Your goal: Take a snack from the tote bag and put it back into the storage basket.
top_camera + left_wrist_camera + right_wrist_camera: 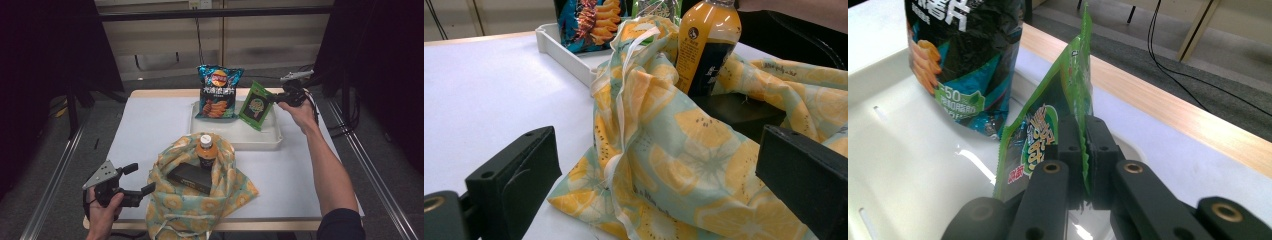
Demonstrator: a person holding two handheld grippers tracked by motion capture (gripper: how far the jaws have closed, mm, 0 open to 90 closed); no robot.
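Right gripper (1083, 150): clamped tight on the edge of a green snack packet (256, 105), which is pinched between the two black jaws and held upright over the white tray (272, 142), at the tray's right end.
Left gripper (141, 179): jaws spread wide with nothing between them, held just left of the citrus-print cloth bag (226, 186).
Green snack packet: a round logo is seen on the front; its writing is too small to be read.
Blue chip bag (218, 92): stood upright at the tray's back edge; a red-and-yellow round logo and large white characters are shown, and "50" is printed on a green badge low on its front.
Bottle (205, 150): orange-capped, dark-labelled, stood inside the cloth bag, nearer than the tray.
Black box (191, 177): laid in the bag's mouth, beside the bottle.
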